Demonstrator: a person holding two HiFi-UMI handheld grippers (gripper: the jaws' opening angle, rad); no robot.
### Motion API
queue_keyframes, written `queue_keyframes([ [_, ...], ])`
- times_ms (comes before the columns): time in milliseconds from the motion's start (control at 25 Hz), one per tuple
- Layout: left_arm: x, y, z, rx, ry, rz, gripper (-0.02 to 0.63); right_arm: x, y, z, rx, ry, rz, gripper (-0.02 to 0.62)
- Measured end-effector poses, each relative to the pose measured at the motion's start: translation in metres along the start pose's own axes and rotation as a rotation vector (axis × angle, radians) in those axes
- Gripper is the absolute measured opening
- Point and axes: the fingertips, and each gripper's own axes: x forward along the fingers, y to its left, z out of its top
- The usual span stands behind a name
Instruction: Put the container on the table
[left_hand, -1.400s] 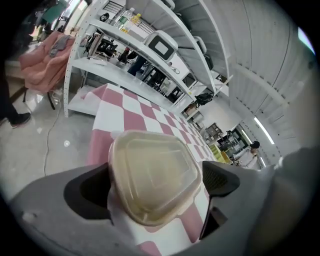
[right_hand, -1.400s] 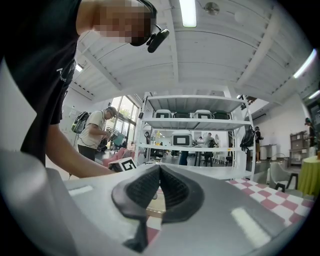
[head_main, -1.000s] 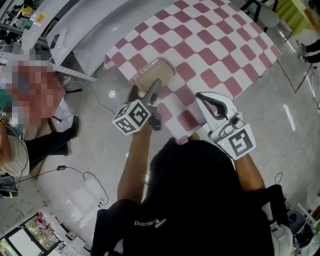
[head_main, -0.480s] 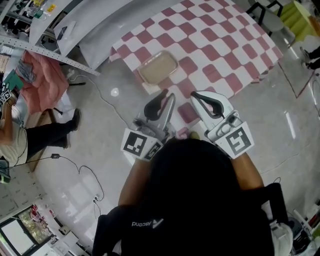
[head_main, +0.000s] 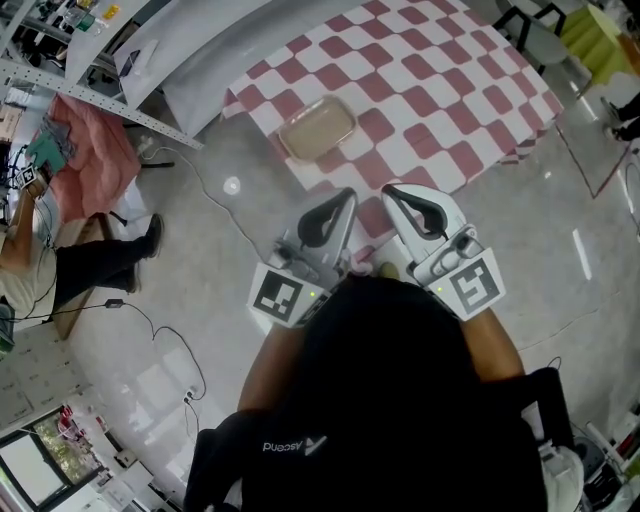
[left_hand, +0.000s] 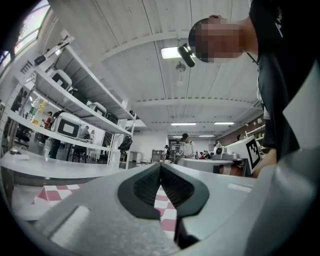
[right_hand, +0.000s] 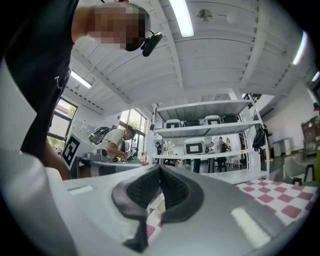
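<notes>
Container (head_main: 317, 128) is lying flat on the checked table (head_main: 450, 90), well apart from both tools; left gripper (head_main: 345, 198), its jaws having just been closing, and right gripper (head_main: 390, 192) are both pressing together on nothing, so placing seems done, and holding them near the body is sparing it knocks

Head view looks steeply down on the checkered table (head_main: 430, 90); gripper views skim level across it.

container (head_main: 317, 128) on table (head_main: 440, 90), near its edge
</notes>
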Motion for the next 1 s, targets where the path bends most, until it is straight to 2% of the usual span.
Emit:
queue_keyframes([
  [360,-0.0078,0.0001,-0.0007,0.021,0.008,0.015,0.011,-0.0043,0.0071,0.0003,-0.008,0.001,0.009,0.003],
  [680,-0.0093,-0.0011,0.0061,-0.001,-0.036,0.012,0.011,-0.0035,0.008,-0.002,-0.01,0.002,0.019,0.003],
  [1000,-0.0071,0.0017,-0.0003,-0.006,-0.018,0.024,0.011,-0.003,0.0045,-0.0063,-0.011,0.004,0.023,0.003],
])
